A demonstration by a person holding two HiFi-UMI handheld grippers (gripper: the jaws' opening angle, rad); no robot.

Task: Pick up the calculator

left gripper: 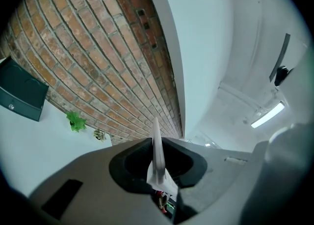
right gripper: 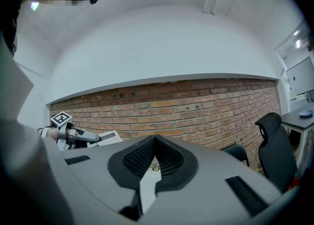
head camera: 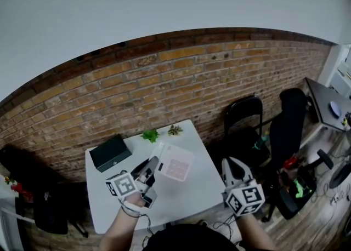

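Observation:
The calculator [head camera: 175, 163], white with pink keys, hangs over the white table [head camera: 181, 198], and my left gripper [head camera: 155, 164] is shut on its left edge. In the left gripper view it shows edge-on as a thin white blade [left gripper: 157, 153] pinched between the jaws [left gripper: 156, 143]. From the right gripper view I see the calculator [right gripper: 109, 136] held level in front of the brick wall by the left gripper [right gripper: 93, 138]. My right gripper [head camera: 229, 163] hovers beside the table's right edge, shut and with nothing in it [right gripper: 155, 138].
A dark box [head camera: 111, 152] lies at the table's back left, with two small plants [head camera: 149, 134] [head camera: 175, 130] along the back edge. A brick wall [head camera: 181, 80] stands behind. Black chairs [head camera: 244, 114] [head camera: 289, 118] and a desk [head camera: 328, 102] fill the right side.

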